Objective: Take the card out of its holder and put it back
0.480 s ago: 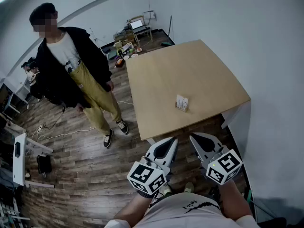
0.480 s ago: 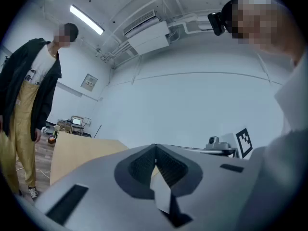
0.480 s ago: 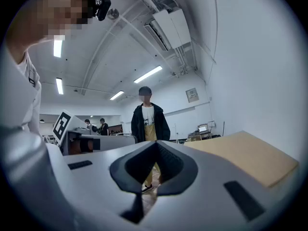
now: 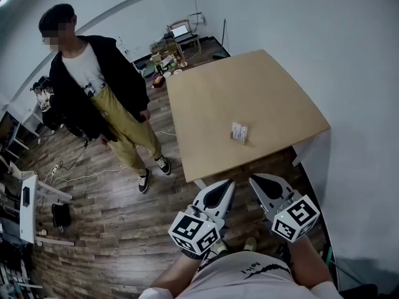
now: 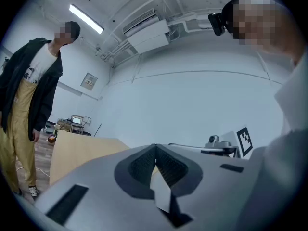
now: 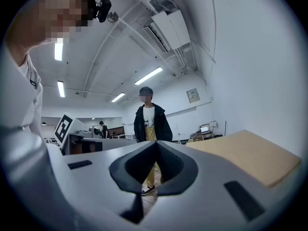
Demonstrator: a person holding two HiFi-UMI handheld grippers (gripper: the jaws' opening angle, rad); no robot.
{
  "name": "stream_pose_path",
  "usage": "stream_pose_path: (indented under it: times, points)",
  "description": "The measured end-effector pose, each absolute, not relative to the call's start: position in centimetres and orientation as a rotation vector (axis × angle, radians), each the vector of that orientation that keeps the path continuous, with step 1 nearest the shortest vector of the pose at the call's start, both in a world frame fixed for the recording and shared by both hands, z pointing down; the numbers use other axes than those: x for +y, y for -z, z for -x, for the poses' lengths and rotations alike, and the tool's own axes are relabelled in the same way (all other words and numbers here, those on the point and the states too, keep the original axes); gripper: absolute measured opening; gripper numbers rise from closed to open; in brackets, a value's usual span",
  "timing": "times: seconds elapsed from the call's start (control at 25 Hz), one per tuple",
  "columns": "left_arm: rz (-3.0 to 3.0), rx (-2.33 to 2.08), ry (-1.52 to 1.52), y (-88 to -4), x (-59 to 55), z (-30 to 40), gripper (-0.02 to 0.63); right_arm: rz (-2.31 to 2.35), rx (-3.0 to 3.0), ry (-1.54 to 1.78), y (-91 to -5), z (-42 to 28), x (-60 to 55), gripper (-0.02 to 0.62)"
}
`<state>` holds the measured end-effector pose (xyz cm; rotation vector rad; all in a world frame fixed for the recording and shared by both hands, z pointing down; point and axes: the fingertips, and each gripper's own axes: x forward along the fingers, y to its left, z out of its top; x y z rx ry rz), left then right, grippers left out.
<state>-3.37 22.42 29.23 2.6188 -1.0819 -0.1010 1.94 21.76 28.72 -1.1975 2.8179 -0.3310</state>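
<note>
Wood-floor room, tan bench ahead. Nothing really changes: our left hand-held gripper and right hand-held gripper stay closed and empty. The card sits in its holder, well ahead of both. We reckon we haven't started.

The card holder stands on the wooden table.

Lab room: wooden table, laptop, strip lights, floor cables.
</note>
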Motion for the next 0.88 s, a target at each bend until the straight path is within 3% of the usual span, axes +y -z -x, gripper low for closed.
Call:
stream_pose_path:
  times: [0.88]
  points:
    - [-2.602,-1.169,0.09,-30.1,23.9,1.9,0.012,1.13,2.813,0.356,-29.9,-4.2,22.8,0.014]
